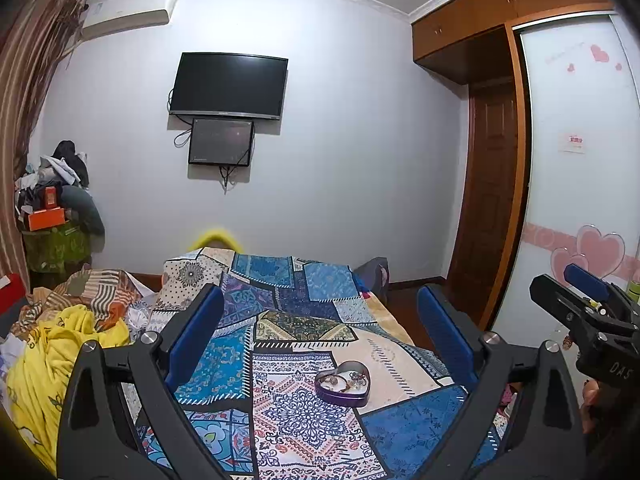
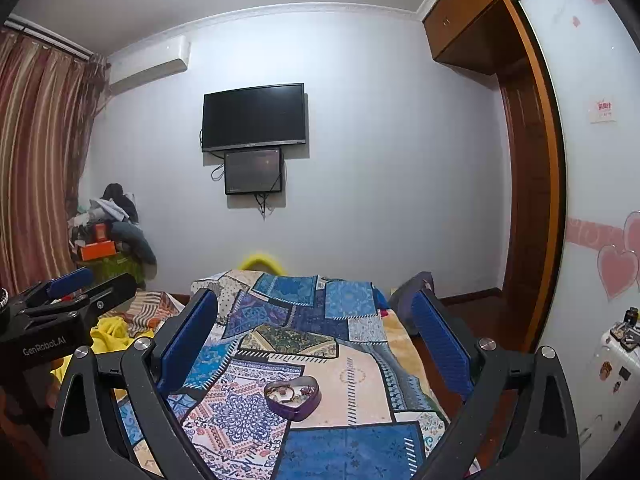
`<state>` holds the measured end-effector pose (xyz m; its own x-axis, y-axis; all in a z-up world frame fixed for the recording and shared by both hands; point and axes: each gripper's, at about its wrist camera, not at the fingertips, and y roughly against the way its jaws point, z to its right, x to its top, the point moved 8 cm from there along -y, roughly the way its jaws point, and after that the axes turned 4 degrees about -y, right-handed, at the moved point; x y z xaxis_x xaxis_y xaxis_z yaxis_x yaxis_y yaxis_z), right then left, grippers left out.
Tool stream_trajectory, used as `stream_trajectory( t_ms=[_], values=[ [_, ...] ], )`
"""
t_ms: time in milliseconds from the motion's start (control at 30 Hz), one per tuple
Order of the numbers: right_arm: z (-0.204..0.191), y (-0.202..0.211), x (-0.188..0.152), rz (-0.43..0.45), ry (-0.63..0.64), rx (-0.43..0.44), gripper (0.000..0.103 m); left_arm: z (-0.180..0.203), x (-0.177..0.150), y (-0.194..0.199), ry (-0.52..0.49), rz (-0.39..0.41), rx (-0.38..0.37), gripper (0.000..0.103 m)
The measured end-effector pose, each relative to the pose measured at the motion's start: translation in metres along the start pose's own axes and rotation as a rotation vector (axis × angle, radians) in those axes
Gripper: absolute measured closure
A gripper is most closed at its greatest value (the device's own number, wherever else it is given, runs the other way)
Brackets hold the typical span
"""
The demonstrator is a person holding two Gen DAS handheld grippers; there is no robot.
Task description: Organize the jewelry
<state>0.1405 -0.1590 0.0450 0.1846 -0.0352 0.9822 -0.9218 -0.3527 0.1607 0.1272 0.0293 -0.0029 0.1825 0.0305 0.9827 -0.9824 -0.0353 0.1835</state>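
Observation:
A purple heart-shaped tin (image 1: 343, 385) lies open on the patchwork bedspread (image 1: 288, 304), with jewelry pieces (image 1: 345, 381) inside it. It also shows in the right wrist view (image 2: 293, 395) with its jewelry (image 2: 289, 392). My left gripper (image 1: 320, 300) is open and empty, held above the bed short of the tin. My right gripper (image 2: 316, 304) is open and empty, also above the bed short of the tin. The right gripper shows at the right edge of the left wrist view (image 1: 584, 292), and the left gripper at the left edge of the right wrist view (image 2: 76, 284).
Crumpled yellow and striped bedding (image 1: 68, 340) lies left of the bedspread. A pile of clothes and orange boxes (image 1: 52, 208) stands in the far left corner. A wardrobe with heart decals (image 1: 580, 200) and a wooden door (image 1: 492, 200) are at the right. A white case with small items (image 2: 616, 344) stands by the wardrobe.

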Motion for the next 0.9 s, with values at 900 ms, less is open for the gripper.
stream_trajectory(
  t_ms=[900],
  values=[
    [0.002,0.002,0.003,-0.017,-0.006,0.005,0.006,0.01,-0.002,-0.001,-0.021,-0.001,-0.011,0.001]
  ],
)
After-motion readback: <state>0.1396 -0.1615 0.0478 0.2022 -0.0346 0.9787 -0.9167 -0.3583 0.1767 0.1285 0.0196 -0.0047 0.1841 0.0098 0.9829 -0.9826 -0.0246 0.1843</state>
